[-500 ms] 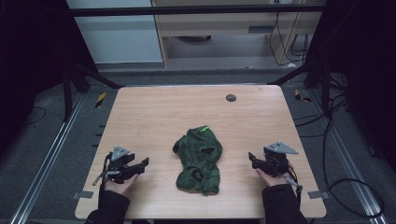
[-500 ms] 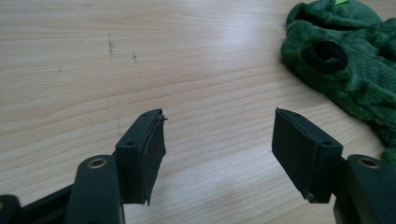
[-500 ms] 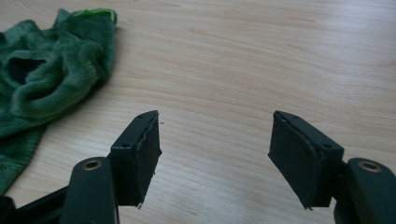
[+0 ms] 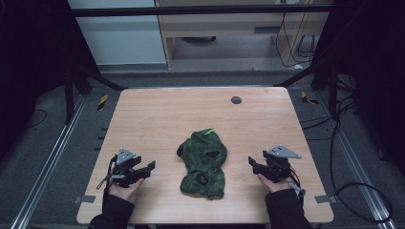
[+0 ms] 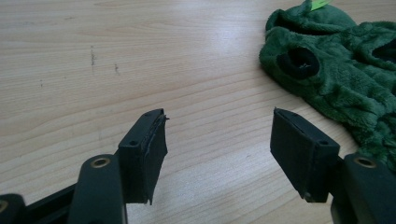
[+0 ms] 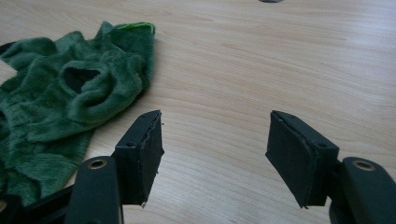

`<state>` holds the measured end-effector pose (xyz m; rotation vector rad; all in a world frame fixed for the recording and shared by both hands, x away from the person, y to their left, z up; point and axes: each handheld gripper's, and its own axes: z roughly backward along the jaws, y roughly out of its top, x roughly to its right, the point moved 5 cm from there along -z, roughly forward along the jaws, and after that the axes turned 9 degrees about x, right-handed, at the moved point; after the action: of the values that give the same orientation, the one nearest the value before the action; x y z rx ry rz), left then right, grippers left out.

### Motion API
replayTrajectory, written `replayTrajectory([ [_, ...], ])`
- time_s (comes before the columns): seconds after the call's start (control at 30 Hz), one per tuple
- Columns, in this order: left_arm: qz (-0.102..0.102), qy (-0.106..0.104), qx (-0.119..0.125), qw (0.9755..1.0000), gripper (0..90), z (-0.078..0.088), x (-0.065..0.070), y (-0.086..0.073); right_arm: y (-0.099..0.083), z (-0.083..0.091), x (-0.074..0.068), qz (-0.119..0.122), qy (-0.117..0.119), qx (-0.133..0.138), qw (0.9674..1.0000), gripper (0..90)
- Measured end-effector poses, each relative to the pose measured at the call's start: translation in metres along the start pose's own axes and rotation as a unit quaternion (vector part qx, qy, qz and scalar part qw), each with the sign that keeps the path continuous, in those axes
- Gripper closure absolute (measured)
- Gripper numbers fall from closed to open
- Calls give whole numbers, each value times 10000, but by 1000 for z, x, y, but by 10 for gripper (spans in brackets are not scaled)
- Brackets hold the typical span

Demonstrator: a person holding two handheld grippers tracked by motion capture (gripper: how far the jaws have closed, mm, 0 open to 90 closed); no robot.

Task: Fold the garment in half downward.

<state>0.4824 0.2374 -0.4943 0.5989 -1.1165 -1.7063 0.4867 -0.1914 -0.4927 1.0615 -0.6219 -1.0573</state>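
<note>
The left gripper has its two black jaws spread wide with nothing between them, only bare wood showing in the gap in its own view, and it sits low over the table near the front left corner, pointing in toward the middle. The right gripper is the same, jaws well apart and empty, low over the front right part of the table and aimed inward. Each one carries a grey three-cornered plate on top, and each is held by a hand in a dark sleeve, the left hand and the right hand coming in from the near edge. Between the two grippers, a bit forward of the table's middle, lies a crumpled green fleece garment, fuzzy and bunched up, with a couple of dark round openings facing up and a small bright green tag at its far end. Neither gripper touches it; it lies just beside the left jaws on their right side and near the right jaws on their left side. Farther back on the wood there is a small dark round disc, well apart from everything else. Beyond the table, cables trail over the grey floor on the right.
</note>
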Motion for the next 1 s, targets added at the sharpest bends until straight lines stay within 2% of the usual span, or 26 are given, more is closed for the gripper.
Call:
replayTrajectory([
  [0.43, -61, -121, 111, 9998, 355, 5, 8, 12, 15, 4, -11, 51, 275, 112, 9995, 415],
  [0.73, -63, -192, 257, 9995, 362, 7, 12, 25, 23, 4, -12, 63, 328, 174, 9993, 446],
  [1.0, -137, -238, 249, 9993, 362, 1, 17, 34, 32, 0, -15, 45, 384, 233, 9990, 442],
])
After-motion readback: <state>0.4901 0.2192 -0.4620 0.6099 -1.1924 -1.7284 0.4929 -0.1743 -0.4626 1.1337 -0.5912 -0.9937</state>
